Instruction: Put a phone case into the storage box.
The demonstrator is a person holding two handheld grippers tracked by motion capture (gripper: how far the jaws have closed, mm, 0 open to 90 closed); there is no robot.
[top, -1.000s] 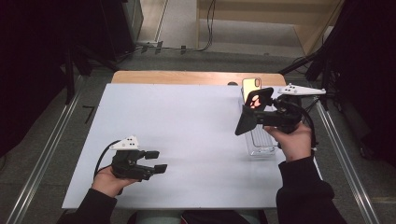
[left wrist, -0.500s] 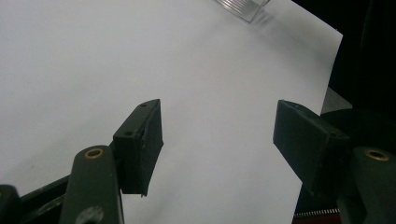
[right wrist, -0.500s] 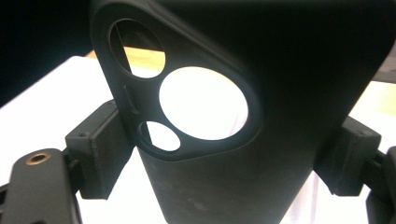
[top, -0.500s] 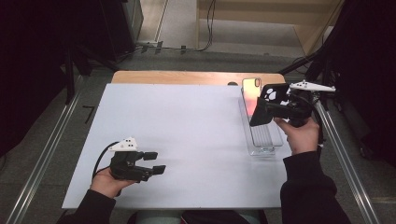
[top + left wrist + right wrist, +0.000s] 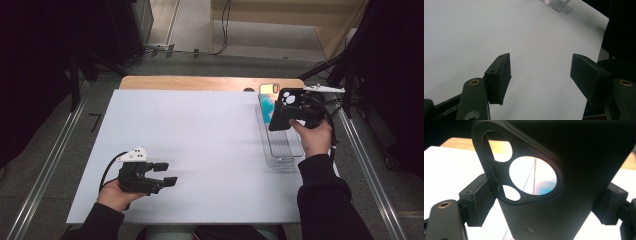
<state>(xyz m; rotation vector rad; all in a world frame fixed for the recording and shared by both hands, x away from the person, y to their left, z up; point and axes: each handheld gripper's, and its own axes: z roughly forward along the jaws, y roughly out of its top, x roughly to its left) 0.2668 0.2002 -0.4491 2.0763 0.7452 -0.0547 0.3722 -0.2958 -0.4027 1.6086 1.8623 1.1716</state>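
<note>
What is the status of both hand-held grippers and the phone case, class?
Left hand-held gripper open, low over white table. Right hand-held gripper shut on black plastic phone case, above clear plastic tray. Colourful-screened phone beyond. Nothing blocking.

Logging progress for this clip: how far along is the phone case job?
Done: the right tongs have the black phone case gripped and lifted. In hand: holding it above the clear tray, where the phone lies. Left: putting the case down. The left tongs are open.

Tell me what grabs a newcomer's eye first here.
The black phone case, clamped in the right gripper, hangs above the clear tray at the white table's right side. Behind it lies a phone with a colourful screen. The left gripper rests open, near the front left.
</note>
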